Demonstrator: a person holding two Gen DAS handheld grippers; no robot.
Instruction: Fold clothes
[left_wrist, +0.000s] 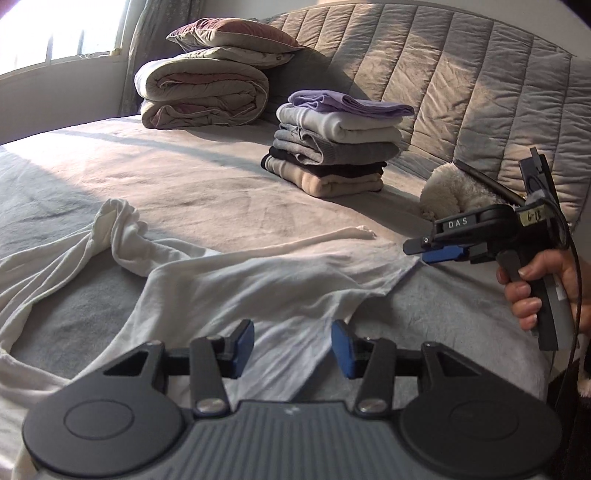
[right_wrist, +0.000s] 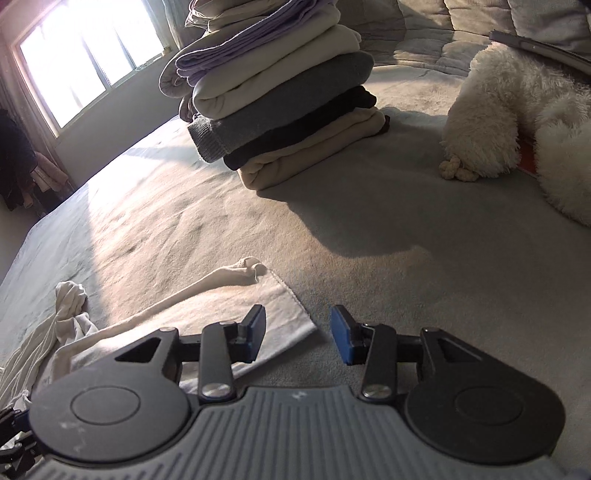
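Right tool (right_wrist: 297, 334) over the bed (right_wrist: 369, 258), jaws apart, nothing between the pads. White garment (right_wrist: 236, 314) lies spread at near left; its corner sits just under the left pad (right_wrist: 255, 334), probably not touching. Thin rolled strip of it runs up to a knot-like end mid-frame. Folded stack (right_wrist: 280, 110) far centre, lilac piece on top. Fluffy white thing (right_wrist: 509, 122) far right, possibly a plush toy. Bright window (right_wrist: 85, 62) far left.

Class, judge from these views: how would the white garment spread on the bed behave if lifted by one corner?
The white garment would probably hang limp: it already lies in soft wrinkles and bunched folds. It looks thin, so likely light. Its twisted end may trail and drag across the bed.
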